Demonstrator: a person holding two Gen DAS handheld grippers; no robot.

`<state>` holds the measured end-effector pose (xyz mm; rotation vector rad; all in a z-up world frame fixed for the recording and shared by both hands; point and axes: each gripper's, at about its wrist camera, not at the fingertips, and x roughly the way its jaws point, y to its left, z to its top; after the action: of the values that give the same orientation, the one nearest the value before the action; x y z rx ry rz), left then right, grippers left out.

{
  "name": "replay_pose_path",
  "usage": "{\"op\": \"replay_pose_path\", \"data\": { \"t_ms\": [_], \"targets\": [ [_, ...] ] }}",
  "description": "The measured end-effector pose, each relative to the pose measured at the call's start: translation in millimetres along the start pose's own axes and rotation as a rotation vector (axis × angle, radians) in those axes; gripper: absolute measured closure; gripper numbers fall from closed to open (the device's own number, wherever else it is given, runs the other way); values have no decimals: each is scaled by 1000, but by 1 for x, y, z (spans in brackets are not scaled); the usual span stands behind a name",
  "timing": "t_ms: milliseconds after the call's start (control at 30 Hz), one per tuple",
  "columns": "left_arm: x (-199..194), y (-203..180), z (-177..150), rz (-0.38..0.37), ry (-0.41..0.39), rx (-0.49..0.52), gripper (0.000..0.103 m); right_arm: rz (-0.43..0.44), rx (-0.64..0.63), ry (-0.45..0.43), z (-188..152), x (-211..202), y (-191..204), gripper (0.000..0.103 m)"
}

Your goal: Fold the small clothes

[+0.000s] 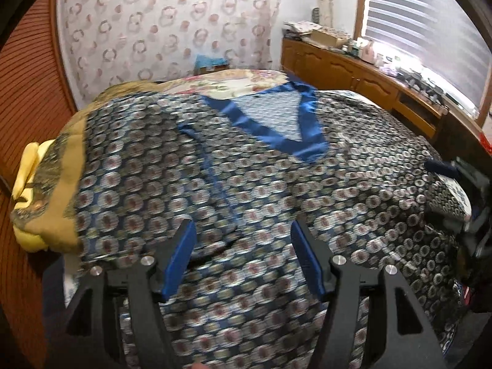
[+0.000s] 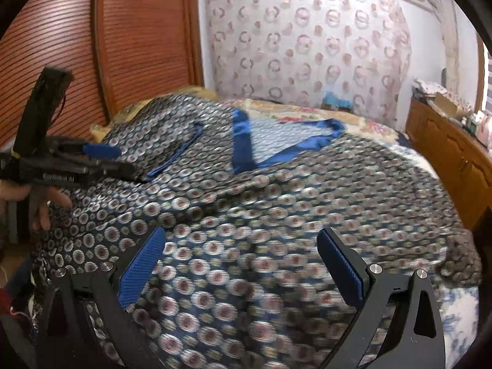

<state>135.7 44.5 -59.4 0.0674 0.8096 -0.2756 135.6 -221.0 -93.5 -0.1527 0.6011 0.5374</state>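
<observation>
With both the left claw (image 1: 243,261) and right claw (image 2: 243,264) spread and pinching nothing above the patterned garment (image 1: 246,184) lying across the bed (image 1: 246,80), a shallow pinch could let the slippery-looking fabric slide out mid-fold.

The left hand-held gripper (image 1: 243,246) pointed downward with jaws apart, nothing between them; the right hand-held gripper (image 2: 243,255) was spread wide, likewise empty.

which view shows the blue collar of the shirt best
The left wrist view: the blue collar sits near centre, its whole V visible, though blurred. The right wrist view shows the collar too, but more from the side.
</observation>
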Motion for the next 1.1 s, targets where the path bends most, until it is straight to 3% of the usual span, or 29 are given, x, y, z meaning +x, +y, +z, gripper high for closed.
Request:
{"op": "replay_pose_path", "data": {
  "t_ms": [167, 567, 900, 967, 1100],
  "targets": [
    [17, -31, 11, -46, 22, 36, 39, -85, 38, -35, 6, -32, -59, 2],
    [61, -80, 22, -66, 117, 100, 39, -257, 230, 74, -19, -60, -222, 2],
    [68, -83, 19, -68, 86, 119, 27, -205, 348, 183, -45, -53, -273, 6],
    [70, -84, 18, -75, 94, 128, 16, -184, 366, 204, -49, -48, -277, 7],
    [74, -88, 19, -82, 104, 141, 10, -143, 405, 242, -57, -40, -286, 8]
  ]
}}
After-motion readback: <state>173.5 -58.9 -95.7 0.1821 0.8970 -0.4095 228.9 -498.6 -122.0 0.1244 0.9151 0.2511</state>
